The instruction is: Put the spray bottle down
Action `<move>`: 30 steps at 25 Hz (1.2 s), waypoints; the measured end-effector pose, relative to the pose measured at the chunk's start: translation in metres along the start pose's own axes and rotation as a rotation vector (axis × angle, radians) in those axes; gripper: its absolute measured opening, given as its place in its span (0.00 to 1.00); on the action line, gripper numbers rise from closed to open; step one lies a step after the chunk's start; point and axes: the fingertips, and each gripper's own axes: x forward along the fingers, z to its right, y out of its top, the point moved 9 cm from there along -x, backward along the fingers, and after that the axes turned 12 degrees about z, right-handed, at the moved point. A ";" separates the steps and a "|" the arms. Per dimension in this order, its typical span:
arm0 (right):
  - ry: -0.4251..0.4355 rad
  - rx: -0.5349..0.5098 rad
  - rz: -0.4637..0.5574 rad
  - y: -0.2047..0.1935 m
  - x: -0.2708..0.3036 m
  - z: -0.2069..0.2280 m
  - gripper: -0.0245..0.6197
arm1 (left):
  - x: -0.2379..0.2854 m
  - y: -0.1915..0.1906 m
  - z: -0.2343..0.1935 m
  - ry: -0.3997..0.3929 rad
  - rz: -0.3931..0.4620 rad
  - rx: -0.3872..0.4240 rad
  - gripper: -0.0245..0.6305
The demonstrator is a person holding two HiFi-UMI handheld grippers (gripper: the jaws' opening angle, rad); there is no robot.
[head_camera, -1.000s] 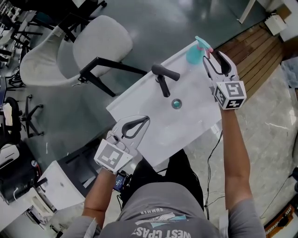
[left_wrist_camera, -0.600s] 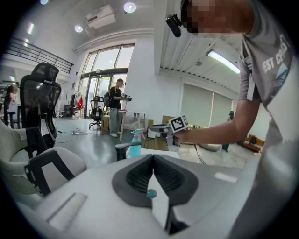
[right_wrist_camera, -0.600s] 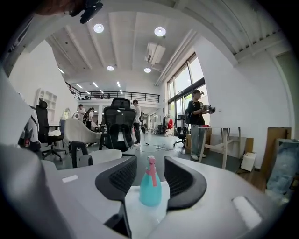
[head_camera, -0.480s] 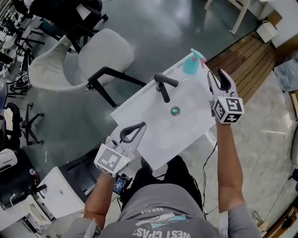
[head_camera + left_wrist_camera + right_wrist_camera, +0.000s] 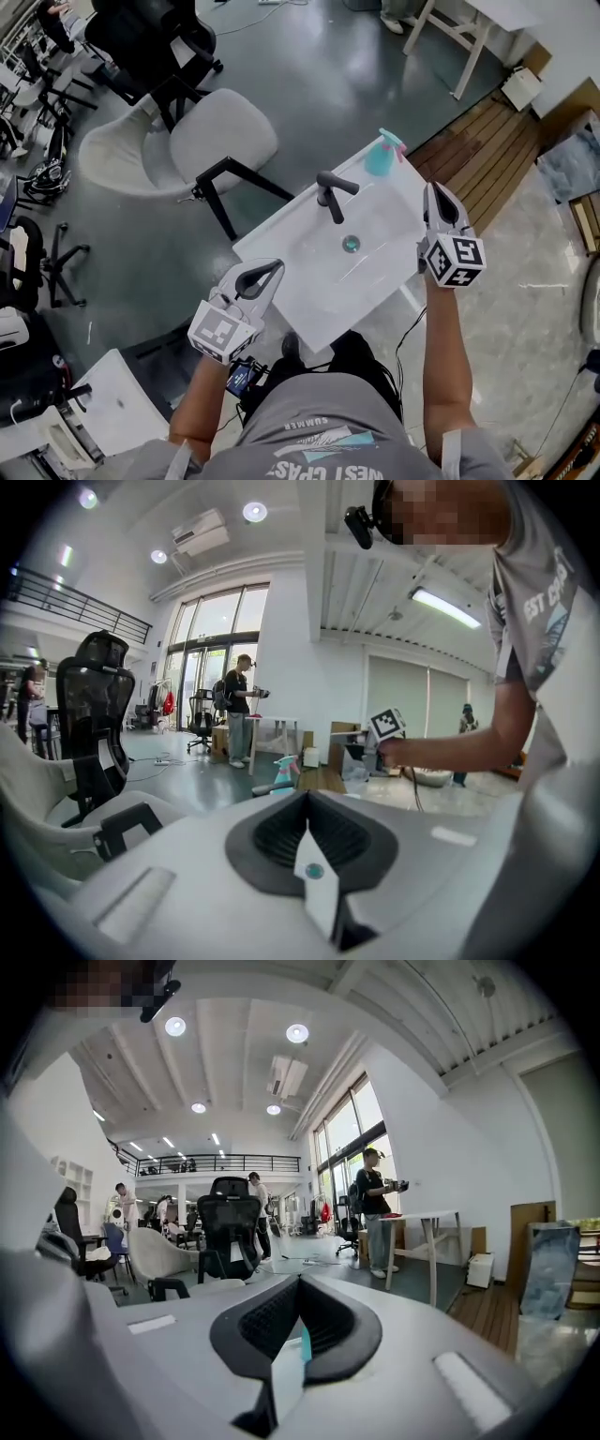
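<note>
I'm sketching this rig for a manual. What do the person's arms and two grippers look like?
The left gripper and the right gripper have white shells with black ribbed jaw linings. Each carries a cube with black-and-white square markers. The person wears a grey short-sleeved T-shirt with print; the forearms are bare. A thin black cable hangs below the right arm.

I am looking into an open-plan office used as a lab; swivel chairs [image 5: 150, 42] on a grey floor [image 5: 309, 84]; tall windows [image 5: 211, 639]; a mezzanine railing [image 5: 216, 1159]; a washbasin [image 5: 309, 277] standing free mid-room.
</note>
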 end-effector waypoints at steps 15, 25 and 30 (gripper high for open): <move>0.184 -0.005 -0.005 0.100 -0.143 -0.113 0.03 | -0.059 0.050 0.014 -0.009 0.100 0.039 0.04; 0.237 -0.066 0.044 0.141 -0.183 -0.162 0.03 | -0.103 0.052 0.021 0.001 0.132 0.053 0.04; 0.211 -0.081 0.045 0.142 -0.198 -0.170 0.04 | -0.121 0.054 0.019 0.003 0.143 0.075 0.04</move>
